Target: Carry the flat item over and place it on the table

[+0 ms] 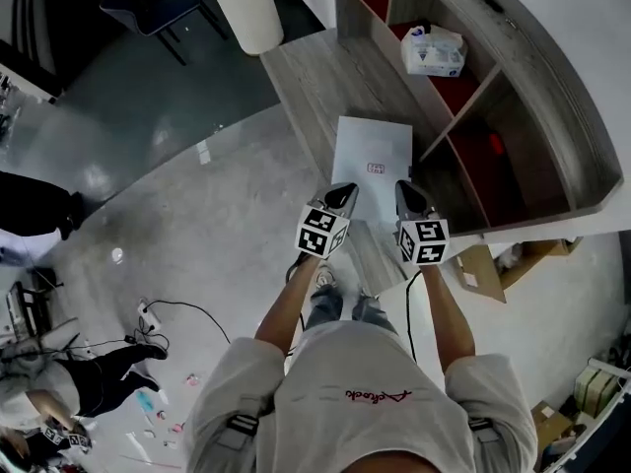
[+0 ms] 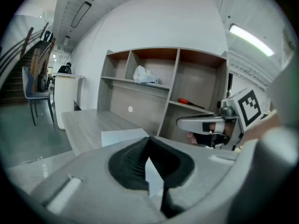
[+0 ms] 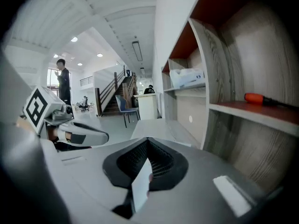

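Subject item: a flat white sheet (image 1: pixel 373 166) with a small red mark near its centre. It is positioned over the near end of the wood-grain counter (image 1: pixel 315 77), lying roughly level and extending away from the operator. Whether its underside is in contact with the counter surface cannot be determined.

Grip: the sheet is held by its near edge at two points. The left tongs (image 1: pixel 342 200) are clamped on the near left corner; the left gripper view shows the ribbed black pads closed together with the white edge pinched between them. The right tongs (image 1: pixel 409 200) are clamped on the near right corner; the right gripper view shows the same condition, pads closed on a thin white edge. The two tongs sit side by side, near each other, each visible in the other's view.

Surroundings: a wooden shelf unit (image 1: pixel 513 87) with red-lined compartments stands directly to the right of the counter. A white packet (image 1: pixel 434 49) rests in an upper compartment. A red-handled screwdriver (image 3: pixel 264 98) lies on a lower shelf, close to the right tongs. At the far end of the counter stands a white column (image 1: pixel 246 8), with a chair (image 1: pixel 158 3) beyond it on the grey floor (image 1: pixel 197 195). A cable lies loose on the floor to the operator's left. A second person (image 1: pixel 99 377) is on the floor at lower left, well apart from the counter.
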